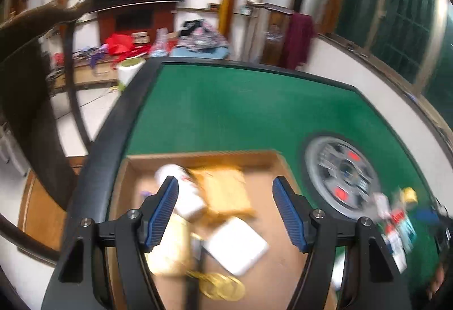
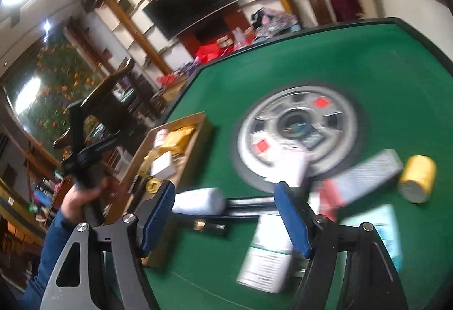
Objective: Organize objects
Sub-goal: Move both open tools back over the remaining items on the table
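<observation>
My left gripper (image 1: pixel 225 179) hangs open over a shallow cardboard box (image 1: pixel 271 160) on the green table. In the box lie a white bottle (image 1: pixel 184 191), a yellow packet (image 1: pixel 226 191), a white flat box (image 1: pixel 236 249), a beige item (image 1: pixel 172 247) and gold coins (image 1: pixel 222 286). My right gripper (image 2: pixel 224 184) is open above loose things on the felt: a white bottle (image 2: pixel 198 203), a dark tube (image 2: pixel 209 226), a white and green carton (image 2: pixel 266 259), a red and white carton (image 2: pixel 365 179), a teal pack (image 2: pixel 388 230) and a yellow can (image 2: pixel 417 182). Neither gripper holds anything.
A round silver hub (image 2: pixel 297 128) sits in the middle of the green table (image 2: pixel 354 61), with a black raised rim (image 1: pixel 113 134) around the felt. A hand (image 2: pixel 76 196) in a blue sleeve holds the left tool beside the cardboard box (image 2: pixel 195 123). A chair and cluttered shelves stand beyond.
</observation>
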`<state>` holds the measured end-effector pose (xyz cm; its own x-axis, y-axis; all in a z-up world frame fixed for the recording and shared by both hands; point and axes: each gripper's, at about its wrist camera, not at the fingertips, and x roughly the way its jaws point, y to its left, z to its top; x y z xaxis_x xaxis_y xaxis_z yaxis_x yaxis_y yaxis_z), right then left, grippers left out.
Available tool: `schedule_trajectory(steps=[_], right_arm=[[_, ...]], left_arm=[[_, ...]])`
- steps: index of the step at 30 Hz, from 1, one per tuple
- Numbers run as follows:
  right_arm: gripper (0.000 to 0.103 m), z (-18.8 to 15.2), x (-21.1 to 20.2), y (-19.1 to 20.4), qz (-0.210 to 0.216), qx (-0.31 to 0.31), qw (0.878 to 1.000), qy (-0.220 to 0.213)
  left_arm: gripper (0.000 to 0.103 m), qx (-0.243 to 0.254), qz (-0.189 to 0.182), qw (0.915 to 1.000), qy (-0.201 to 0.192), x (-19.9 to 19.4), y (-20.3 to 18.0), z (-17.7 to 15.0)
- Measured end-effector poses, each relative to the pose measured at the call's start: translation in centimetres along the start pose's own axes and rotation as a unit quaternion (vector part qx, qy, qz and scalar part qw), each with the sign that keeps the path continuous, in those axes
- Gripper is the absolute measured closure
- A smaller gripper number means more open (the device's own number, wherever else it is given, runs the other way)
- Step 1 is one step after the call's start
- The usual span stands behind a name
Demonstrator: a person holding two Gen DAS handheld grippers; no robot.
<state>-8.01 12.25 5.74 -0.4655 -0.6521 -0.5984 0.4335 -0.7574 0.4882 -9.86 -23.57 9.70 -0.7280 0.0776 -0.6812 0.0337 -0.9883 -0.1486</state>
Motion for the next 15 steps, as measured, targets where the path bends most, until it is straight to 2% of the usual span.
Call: schedule_trajectory(steps=[3, 6, 8, 10, 11, 13, 15], right_arm=[[0.024, -0.4, -1.8, -3.3, -0.008, 0.018, 1.000, -0.016], [0.024, -0.8, -2.6, -6.1, -0.006, 0.048, 0.999, -0.020], [0.023, -0.8, -3.0, -7.5, 0.002, 0.068, 0.997, -0.020], [0.023, -0.5, -3.5, -8.2, 0.017, 0.081, 0.996, -0.025], [0.023, -0.5, -3.7, -8.1, 0.020, 0.081, 0.996, -0.027], [0.023, -0.4, -3.9, -8.1, 0.024, 0.082, 0.996, -0.031], [0.023, -0.4, -4.1, -8.2, 0.032, 0.084, 0.995, -0.030]], left_arm=[[0.030, 0.044, -0.033, 0.9984, 0.015, -1.0, -3.3, -1.2], [0.028, 0.105, -0.061, 0.9918, 0.038, -1.5, -7.0, -2.2], [0.028, 0.151, -0.090, 0.9823, 0.065, -1.2, -9.7, -2.9], [0.027, 0.179, -0.110, 0.9742, 0.082, -0.9, -11.9, -3.7], [0.027, 0.189, -0.122, 0.9688, 0.104, -0.2, -13.0, -3.9], [0.027, 0.197, -0.132, 0.9615, 0.140, 1.1, -14.2, -4.5], [0.027, 0.207, -0.130, 0.9567, 0.159, 1.9, -15.2, -5.2]])
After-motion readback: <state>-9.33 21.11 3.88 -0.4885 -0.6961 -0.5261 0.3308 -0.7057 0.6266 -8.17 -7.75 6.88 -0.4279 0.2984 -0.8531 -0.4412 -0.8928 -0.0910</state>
